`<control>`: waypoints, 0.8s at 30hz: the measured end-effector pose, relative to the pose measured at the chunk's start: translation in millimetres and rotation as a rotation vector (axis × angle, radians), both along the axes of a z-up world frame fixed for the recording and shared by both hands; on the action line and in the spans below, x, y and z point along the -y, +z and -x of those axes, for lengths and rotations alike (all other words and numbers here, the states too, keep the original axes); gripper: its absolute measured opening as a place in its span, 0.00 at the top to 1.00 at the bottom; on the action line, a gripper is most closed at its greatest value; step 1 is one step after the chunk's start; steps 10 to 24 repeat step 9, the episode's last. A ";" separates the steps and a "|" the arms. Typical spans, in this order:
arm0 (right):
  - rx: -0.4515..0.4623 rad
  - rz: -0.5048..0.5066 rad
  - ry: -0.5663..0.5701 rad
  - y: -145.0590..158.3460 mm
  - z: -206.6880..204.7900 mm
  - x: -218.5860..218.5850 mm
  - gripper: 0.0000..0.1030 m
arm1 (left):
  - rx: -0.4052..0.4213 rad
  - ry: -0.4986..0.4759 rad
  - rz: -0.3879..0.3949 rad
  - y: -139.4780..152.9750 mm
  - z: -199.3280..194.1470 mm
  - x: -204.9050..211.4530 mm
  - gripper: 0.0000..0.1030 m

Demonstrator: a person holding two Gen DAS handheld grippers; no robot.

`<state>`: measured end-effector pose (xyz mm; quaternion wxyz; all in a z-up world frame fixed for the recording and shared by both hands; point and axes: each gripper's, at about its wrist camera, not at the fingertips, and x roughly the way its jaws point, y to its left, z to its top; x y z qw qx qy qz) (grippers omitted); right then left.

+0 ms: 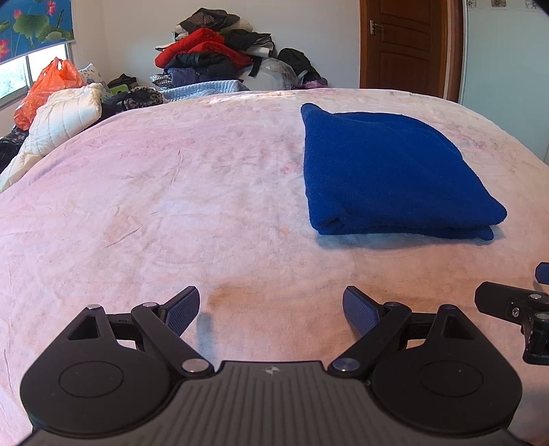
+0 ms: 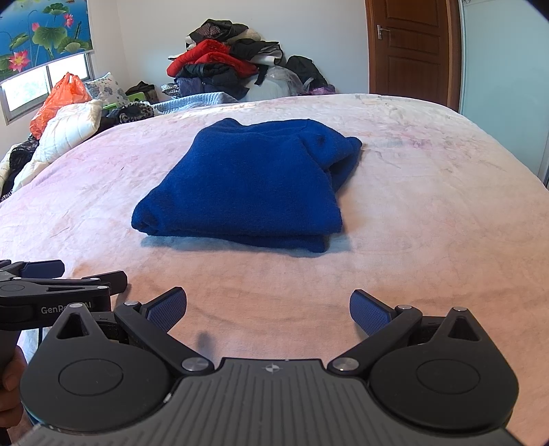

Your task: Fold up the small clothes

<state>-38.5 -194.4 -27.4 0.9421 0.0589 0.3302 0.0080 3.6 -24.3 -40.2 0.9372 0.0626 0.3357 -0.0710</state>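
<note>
On the pink bed, one blue garment lies already folded into a layered rectangle, so by my judgement the folding looks finished, with perhaps only tidying its bunched far corner left. Two grippers hover just short of it, apart from the cloth: the left gripper and right gripper both spread wide, grasping nothing

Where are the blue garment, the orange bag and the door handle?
Blue garment [image 2: 247, 185], right wrist view, middle of its folded top.
Orange bag [image 1: 44, 85], left wrist view, its middle.
Door handle [image 2: 381, 31], right wrist view, its lever.
</note>
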 end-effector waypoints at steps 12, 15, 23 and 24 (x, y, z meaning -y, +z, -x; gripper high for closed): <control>-0.004 -0.013 0.003 -4.0 -1.1 0.8 0.01 | 0.014 -0.012 -0.013 -0.6 2.0 1.7 0.11; -0.004 -0.013 0.003 -4.0 -1.1 0.8 0.01 | 0.014 -0.012 -0.013 -0.6 2.0 1.7 0.11; -0.004 -0.013 0.003 -4.0 -1.1 0.8 0.01 | 0.014 -0.012 -0.013 -0.6 2.0 1.7 0.11; -0.004 -0.013 0.003 -4.0 -1.1 0.8 0.01 | 0.014 -0.012 -0.013 -0.6 2.0 1.7 0.11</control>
